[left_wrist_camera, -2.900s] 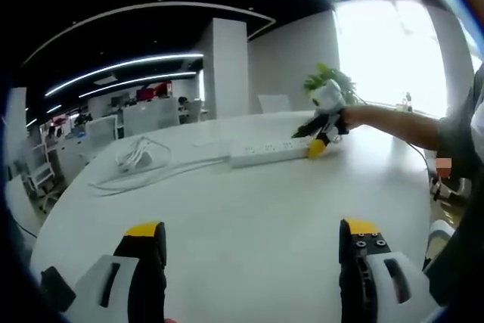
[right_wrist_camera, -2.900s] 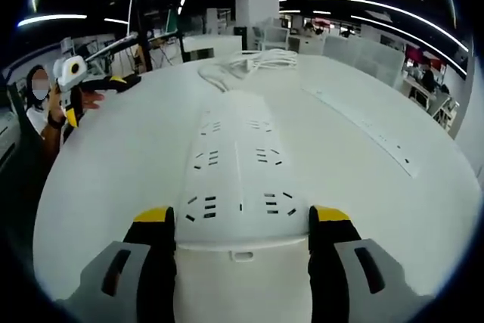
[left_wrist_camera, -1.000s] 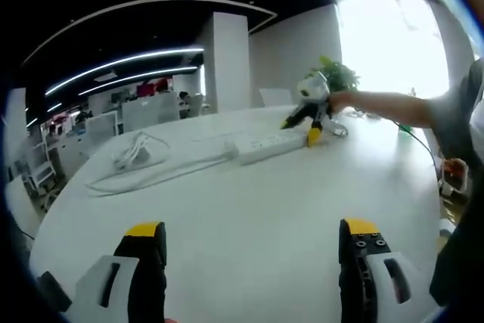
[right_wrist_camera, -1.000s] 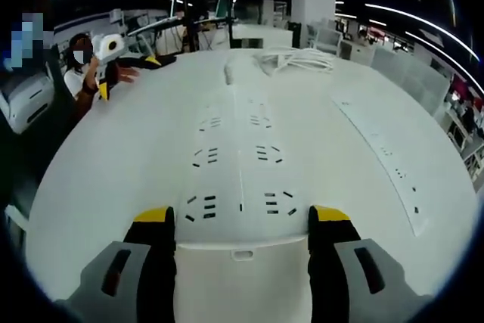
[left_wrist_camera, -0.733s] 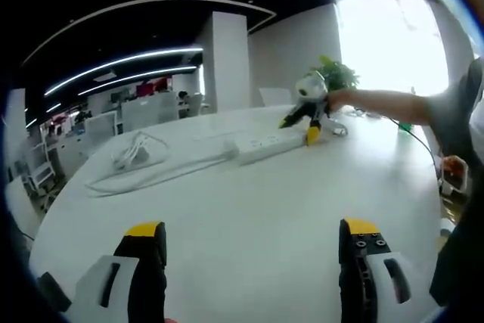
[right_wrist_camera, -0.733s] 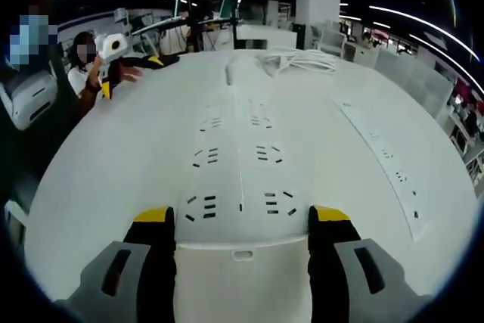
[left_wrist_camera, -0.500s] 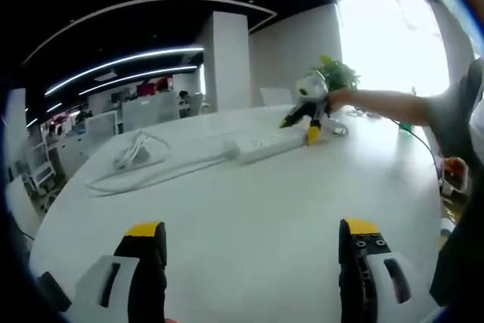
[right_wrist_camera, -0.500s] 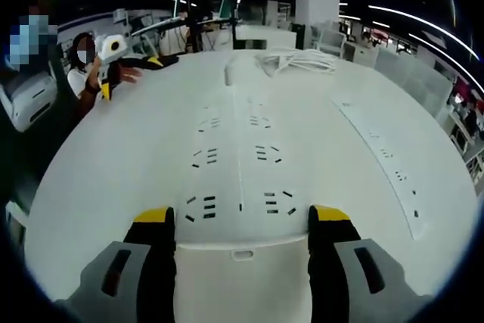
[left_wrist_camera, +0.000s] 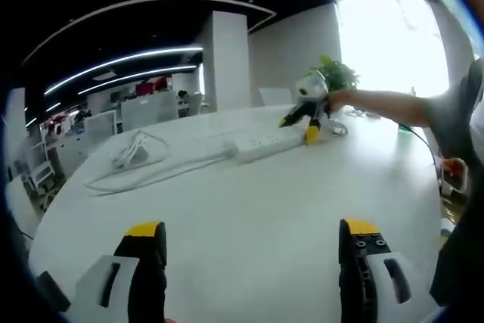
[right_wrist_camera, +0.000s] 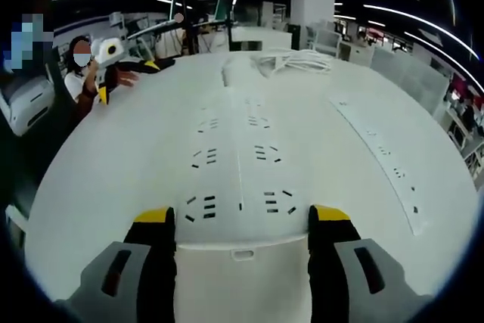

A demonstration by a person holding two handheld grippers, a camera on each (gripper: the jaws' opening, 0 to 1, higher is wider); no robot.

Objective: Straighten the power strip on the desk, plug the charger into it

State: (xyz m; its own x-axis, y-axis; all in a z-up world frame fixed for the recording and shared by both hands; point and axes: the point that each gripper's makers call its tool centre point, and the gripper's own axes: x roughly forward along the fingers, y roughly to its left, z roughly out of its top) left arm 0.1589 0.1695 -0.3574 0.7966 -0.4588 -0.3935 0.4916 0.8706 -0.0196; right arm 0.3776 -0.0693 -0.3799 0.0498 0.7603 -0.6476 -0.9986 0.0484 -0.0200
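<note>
A long white power strip (left_wrist_camera: 261,144) lies flat on the round white desk (left_wrist_camera: 249,194). In the right gripper view the power strip (right_wrist_camera: 238,156) runs away from me, its near end between my jaws. My right gripper (right_wrist_camera: 242,215) is shut on that end; the left gripper view has the right gripper (left_wrist_camera: 308,128) at the strip's far right end, held by a person's arm. The white charger with its coiled cable (left_wrist_camera: 136,155) rests at the far left, beyond the strip's other end (right_wrist_camera: 291,58). My left gripper (left_wrist_camera: 252,229) hovers open over bare desk, well short of the strip, and appears at the desk's edge (right_wrist_camera: 125,77).
The strip's cord (left_wrist_camera: 151,175) trails left across the desk towards the charger. A potted plant (left_wrist_camera: 334,75) stands behind the right gripper. A long slotted channel (right_wrist_camera: 386,164) runs along the desk right of the strip. Office desks and a pillar lie beyond.
Over the last three seconds the right gripper has swung the strip's end farther from the left gripper, turning the strip on the desk. In the last second almost nothing moves. The left gripper holds still.
</note>
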